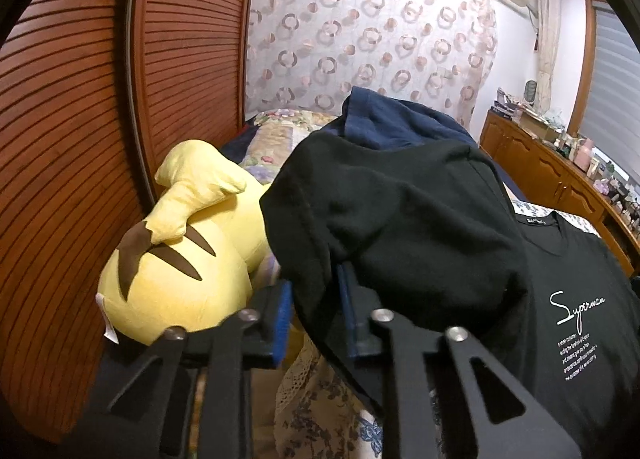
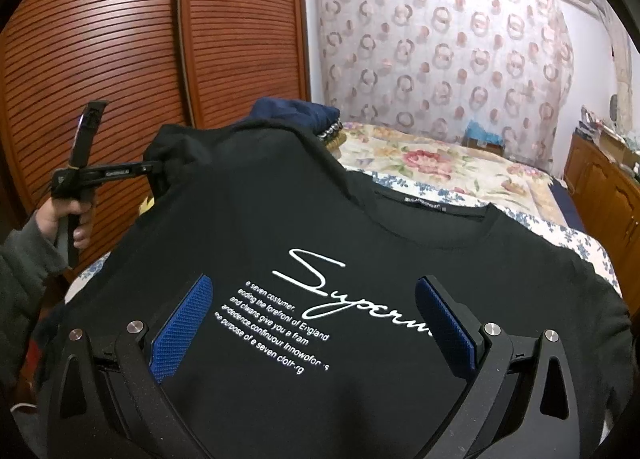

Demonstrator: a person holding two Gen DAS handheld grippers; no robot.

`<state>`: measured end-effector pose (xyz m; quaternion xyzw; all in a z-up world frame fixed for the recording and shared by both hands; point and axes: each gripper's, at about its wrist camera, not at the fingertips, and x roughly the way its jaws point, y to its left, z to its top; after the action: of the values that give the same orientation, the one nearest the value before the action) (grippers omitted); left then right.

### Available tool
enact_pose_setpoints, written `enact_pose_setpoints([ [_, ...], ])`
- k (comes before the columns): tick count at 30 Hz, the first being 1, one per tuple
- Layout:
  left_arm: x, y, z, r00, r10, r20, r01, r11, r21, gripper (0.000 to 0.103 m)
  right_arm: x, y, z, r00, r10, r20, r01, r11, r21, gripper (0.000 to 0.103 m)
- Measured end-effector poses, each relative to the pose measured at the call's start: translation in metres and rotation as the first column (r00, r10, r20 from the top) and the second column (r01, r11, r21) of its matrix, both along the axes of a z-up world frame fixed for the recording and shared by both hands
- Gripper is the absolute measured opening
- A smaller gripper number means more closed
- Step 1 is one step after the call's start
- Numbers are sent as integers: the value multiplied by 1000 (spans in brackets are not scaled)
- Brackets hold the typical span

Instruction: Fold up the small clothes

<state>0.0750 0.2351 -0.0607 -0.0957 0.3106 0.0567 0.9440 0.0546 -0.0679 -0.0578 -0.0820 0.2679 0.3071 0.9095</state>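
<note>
Now the left gripper [image 1: 316, 307] is clamped on the black T-shirt's [image 2: 320, 219] sleeve, at ten o'clock from the printed chest. The right gripper [image 2: 316, 323], fingers wide apart, hovers over that print, holding nothing. The shirt's collar points to twelve on the bed [image 2: 460, 167], so the sleeve likely folds across toward three.

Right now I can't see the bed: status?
Left gripper shut on black T-shirt sleeve, lifted. Right gripper open over the print. Yellow plush toy beside the shirt.

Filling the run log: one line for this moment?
left gripper: shut on black T-shirt sleeve | right gripper: open above shirt front | fold: unfinished
</note>
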Motion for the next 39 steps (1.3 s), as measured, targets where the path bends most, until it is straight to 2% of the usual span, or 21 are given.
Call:
enact_pose_setpoints([
  [2,-3,-1,0,1000,-8,8,8,1000,-5,0,-1,-1,0,1000,-1,-1,1,1000,0,103],
  [9,-35,-20,27,996,-11,91,6,999,47,0,-2,-6,2,1000,-17,11,17,1000,9,103],
  [13,-49,-36,56,986,-53,158,46,998,50,0,-1,-10,5,1000,-27,13,27,999,17,103],
  [17,-47,-69,88,969,-149,198,137,988,77,0,0,-19,10,998,-48,29,48,999,22,103],
  [21,-35,-114,112,937,-281,207,266,959,98,0,2,-32,16,997,-74,38,73,997,34,103],
  [23,-25,-144,120,916,-349,195,330,936,125,0,4,-42,20,995,-93,47,91,995,39,103],
  [27,-12,-184,121,895,-419,154,395,904,161,1,8,-57,26,990,-128,50,125,991,55,103],
  [30,0,-204,110,889,-449,86,434,889,149,14,12,-68,26,988,-147,41,145,988,61,103],
  [31,0,-206,107,885,-459,78,446,883,143,21,14,-71,26,988,-152,37,150,987,61,103],
  [34,-5,-210,102,876,-479,64,468,874,131,34,18,-76,24,986,-161,29,160,986,54,103],
  [35,-9,-210,102,876,-478,64,468,874,129,42,18,-76,24,986,-162,29,160,986,51,103],
  [39,-17,-206,98,884,-463,66,453,883,125,53,23,-75,23,990,-140,17,139,989,51,100],
])
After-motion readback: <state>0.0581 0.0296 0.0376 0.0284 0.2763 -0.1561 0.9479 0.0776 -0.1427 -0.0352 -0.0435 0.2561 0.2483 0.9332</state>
